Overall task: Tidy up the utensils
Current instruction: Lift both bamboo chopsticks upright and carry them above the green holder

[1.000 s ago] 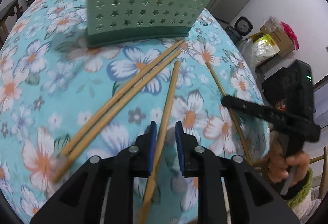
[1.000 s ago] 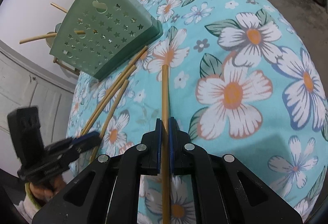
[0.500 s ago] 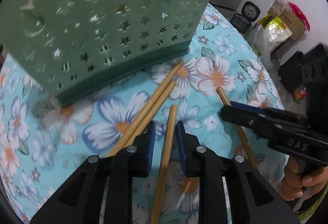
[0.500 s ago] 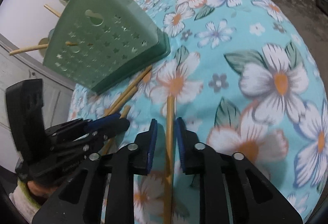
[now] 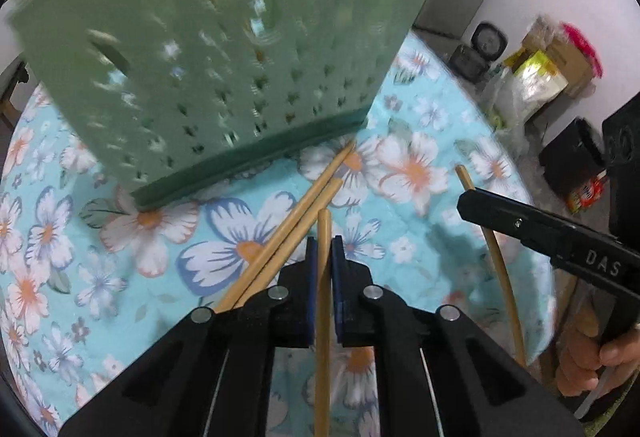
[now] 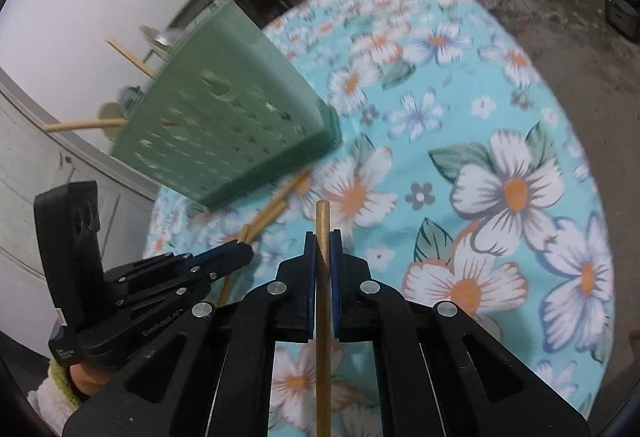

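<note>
A green perforated utensil holder (image 5: 224, 57) stands on the floral tablecloth (image 5: 120, 237) and fills the top of the left wrist view. My left gripper (image 5: 324, 241) has its jaws closing, the blue pads pressing on a wooden chopstick (image 5: 323, 223) that points toward the holder. Two more chopsticks (image 5: 296, 213) lie on the cloth just left of it, tips near the holder's base. My right gripper (image 6: 323, 235) is also closing, pads tight on another chopstick (image 6: 322, 213). In that view the holder (image 6: 232, 129) sits at upper left and the left gripper (image 6: 244, 251) is close on the left.
Chopsticks (image 6: 84, 124) stick out of the holder's top. The round table's edge (image 6: 592, 165) drops to a concrete floor on the right. Boxes and bags (image 5: 552, 73) stand beyond the table. A hand (image 5: 592, 357) holds the right gripper (image 5: 464, 197), whose chopstick (image 5: 500, 269) shows beneath it.
Both grippers came closer to the holder, which now looms larger. The left jaws narrowed onto their chopstick. The right jaws widened briefly, then closed on theirs again.
</note>
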`<state>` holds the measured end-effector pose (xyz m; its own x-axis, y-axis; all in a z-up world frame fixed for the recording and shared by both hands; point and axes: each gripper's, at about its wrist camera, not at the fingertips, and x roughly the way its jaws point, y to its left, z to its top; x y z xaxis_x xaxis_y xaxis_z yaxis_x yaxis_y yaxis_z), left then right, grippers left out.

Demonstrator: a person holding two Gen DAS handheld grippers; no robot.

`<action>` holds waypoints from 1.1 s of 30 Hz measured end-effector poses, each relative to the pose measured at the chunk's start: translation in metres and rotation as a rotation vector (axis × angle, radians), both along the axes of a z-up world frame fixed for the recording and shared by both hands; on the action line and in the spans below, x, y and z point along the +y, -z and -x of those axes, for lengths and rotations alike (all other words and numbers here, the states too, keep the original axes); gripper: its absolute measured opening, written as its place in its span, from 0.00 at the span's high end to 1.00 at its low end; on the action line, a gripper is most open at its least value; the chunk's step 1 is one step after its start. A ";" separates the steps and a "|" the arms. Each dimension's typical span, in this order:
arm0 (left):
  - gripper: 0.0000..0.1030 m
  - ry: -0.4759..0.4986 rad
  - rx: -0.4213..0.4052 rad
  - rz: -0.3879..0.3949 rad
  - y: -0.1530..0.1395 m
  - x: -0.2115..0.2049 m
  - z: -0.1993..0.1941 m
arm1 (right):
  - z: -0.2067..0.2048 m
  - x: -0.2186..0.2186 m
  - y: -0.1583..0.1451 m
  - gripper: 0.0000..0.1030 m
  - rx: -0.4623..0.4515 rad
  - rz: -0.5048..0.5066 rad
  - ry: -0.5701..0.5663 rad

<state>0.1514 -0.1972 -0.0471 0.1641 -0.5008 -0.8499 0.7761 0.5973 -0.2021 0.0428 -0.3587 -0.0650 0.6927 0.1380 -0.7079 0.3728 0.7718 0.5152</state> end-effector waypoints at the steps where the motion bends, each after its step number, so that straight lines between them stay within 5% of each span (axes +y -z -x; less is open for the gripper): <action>1: 0.94 -0.004 -0.003 0.017 -0.007 0.004 0.000 | 0.002 0.000 -0.005 0.95 -0.013 0.005 0.003; 14: 0.94 -0.010 -0.026 0.283 -0.118 0.060 0.008 | 0.028 0.008 -0.074 0.95 -0.172 0.081 0.024; 24: 0.94 -0.041 -0.049 0.349 -0.142 0.077 -0.003 | 0.028 0.012 -0.082 0.95 -0.187 0.097 0.022; 33: 0.94 -0.064 -0.233 0.532 -0.222 0.098 0.006 | 0.027 0.013 -0.083 0.95 -0.198 0.087 0.024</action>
